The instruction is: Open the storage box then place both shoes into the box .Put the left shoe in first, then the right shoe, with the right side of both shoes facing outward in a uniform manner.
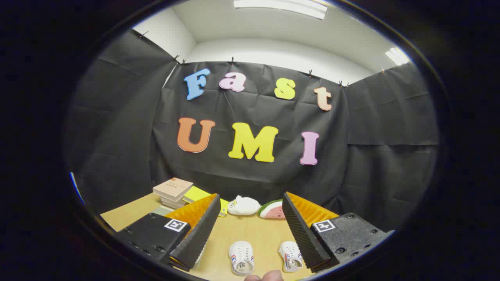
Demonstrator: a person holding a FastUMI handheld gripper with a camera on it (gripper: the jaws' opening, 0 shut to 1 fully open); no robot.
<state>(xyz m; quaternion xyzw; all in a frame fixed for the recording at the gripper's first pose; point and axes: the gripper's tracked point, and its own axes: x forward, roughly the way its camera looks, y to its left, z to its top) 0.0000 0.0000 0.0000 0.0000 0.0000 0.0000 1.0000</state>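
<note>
The tool [250, 230] hangs above the surface [250, 234] with its fingers spread wide and nothing between them, held high and level, which suits a survey before any reach. Below and between the fingers, near the surface's near edge, two small white shoes lie side by side: one shoe [241, 257] sits about midway between the fingers, the other shoe [291, 255] is partly hidden by the right finger. Both seem to point toes away, set apart enough for a finger to fit either side. A fingertip [265, 276] shows just below them. The box cannot be made out. At the far edge lie a stack of books [174, 191], a white plush [244, 205] and a watermelon toy [272, 210], likely clutter kept out of the way.
</note>
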